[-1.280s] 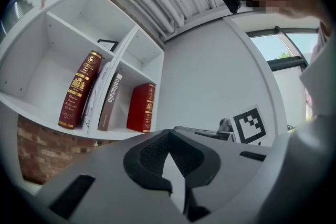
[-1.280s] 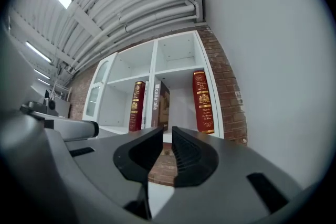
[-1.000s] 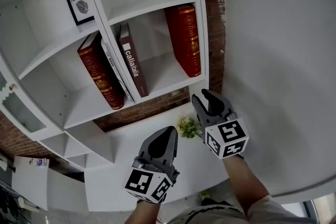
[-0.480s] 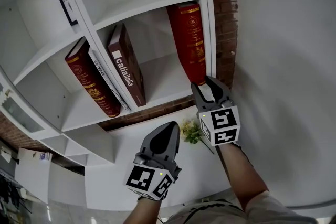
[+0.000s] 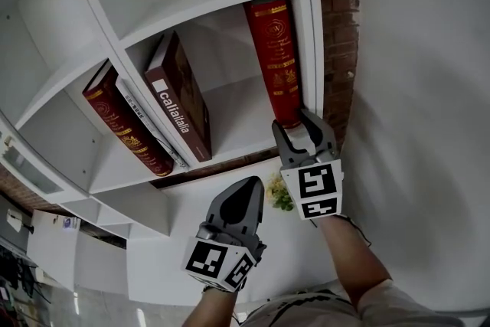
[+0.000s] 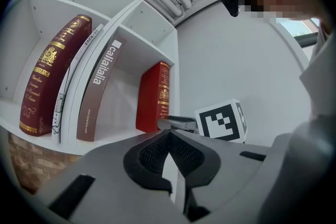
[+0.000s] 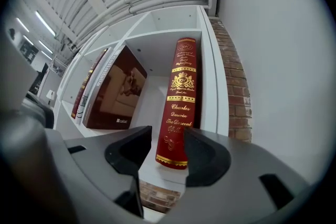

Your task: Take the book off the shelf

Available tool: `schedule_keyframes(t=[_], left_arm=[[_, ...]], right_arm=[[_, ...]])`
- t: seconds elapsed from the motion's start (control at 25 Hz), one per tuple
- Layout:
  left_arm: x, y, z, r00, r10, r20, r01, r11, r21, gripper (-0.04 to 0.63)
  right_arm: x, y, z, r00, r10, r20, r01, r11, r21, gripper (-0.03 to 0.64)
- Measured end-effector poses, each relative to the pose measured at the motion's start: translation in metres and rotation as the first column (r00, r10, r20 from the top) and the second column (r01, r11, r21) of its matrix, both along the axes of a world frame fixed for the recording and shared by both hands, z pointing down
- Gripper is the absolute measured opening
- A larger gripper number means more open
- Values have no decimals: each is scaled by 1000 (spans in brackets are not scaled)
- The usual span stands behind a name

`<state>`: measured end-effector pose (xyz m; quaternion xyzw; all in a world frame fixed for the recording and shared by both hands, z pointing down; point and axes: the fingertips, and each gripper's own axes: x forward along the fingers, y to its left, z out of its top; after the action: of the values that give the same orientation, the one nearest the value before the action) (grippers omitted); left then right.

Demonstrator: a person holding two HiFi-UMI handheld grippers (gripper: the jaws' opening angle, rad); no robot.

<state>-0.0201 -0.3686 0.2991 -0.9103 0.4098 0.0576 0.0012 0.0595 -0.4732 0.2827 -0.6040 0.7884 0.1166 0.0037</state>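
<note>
Jaws of our right gripper (image 5: 300, 135) are opening at the front edge of the shelf (image 5: 309, 27), spread fairly wide. The lower spine of the red book (image 5: 277, 57) sits between them, and the pads are not clamped on it. That book stands upright in the shelf's rightmost compartment, against its right wall. Our left gripper (image 5: 243, 199) hangs below the shelf with its jaws pressed together on nothing. A brown book (image 5: 180, 99) leans at the left side of the same compartment. A small green plant (image 5: 282, 194) sits under the shelf.
</note>
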Motion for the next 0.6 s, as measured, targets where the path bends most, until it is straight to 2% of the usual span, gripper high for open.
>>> schedule_keyframes(t=[0.28, 0.44, 0.6], left_arm=[[-4, -9, 0, 1000, -21, -6, 21, 1000, -8, 11], [-7, -11, 2, 1000, -25, -3, 25, 1000, -13, 11], [-14, -13, 3, 999, -34, -1, 34, 999, -15, 11]], right_arm=[[-5, -8, -2, 999, -26, 22, 26, 1000, 1, 216], [-2, -8, -4, 999, 38, 11, -38, 999, 11, 240], [-6, -16, -3, 996, 87, 1, -87, 996, -20, 240]])
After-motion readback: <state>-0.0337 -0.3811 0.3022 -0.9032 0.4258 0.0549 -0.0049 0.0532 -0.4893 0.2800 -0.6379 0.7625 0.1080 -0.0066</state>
